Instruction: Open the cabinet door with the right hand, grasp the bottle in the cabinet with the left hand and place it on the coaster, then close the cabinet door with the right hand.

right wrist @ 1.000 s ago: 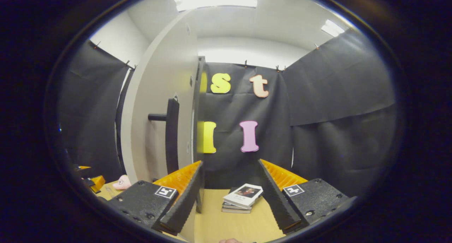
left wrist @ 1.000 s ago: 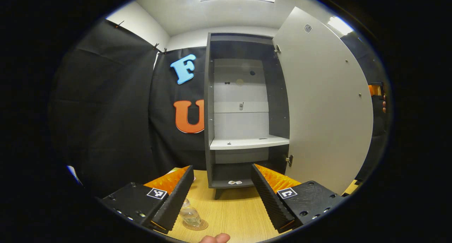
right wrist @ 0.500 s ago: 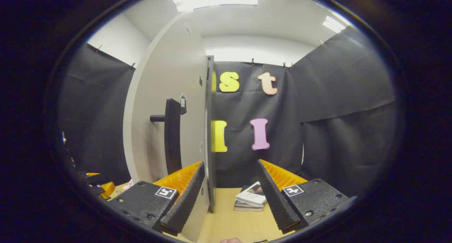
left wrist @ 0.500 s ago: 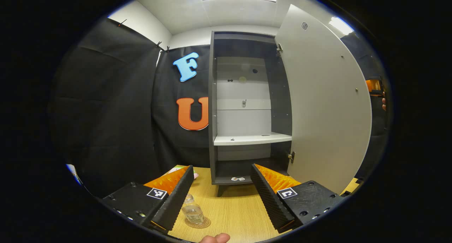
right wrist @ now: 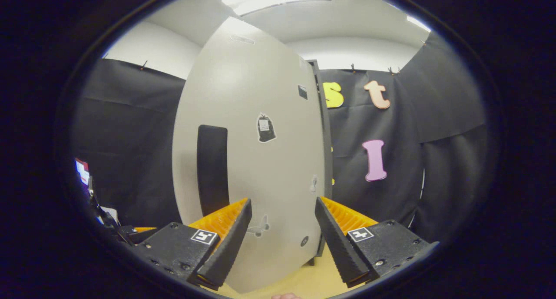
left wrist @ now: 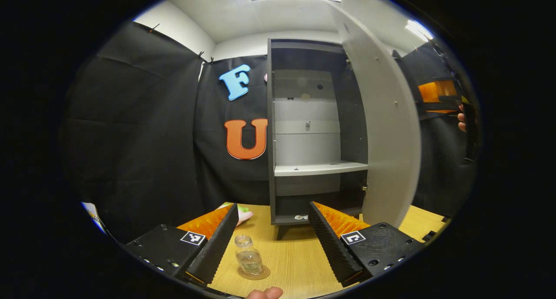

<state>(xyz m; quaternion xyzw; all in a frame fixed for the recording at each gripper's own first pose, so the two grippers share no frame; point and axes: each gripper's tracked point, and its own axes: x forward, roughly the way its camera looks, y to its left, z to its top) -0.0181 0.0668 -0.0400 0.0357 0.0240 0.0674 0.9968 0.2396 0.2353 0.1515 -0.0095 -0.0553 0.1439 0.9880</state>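
On coaster (left wrist: 253, 273) — bottle (left wrist: 248, 255) upright, mouth up; left gripper (left wrist: 271, 238), right gripper (right wrist: 282, 234) both wide, empty.

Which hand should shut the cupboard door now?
The right. The right gripper faces the door, close to its handle, jaws open. The left gripper hangs over the bottle on its coaster.
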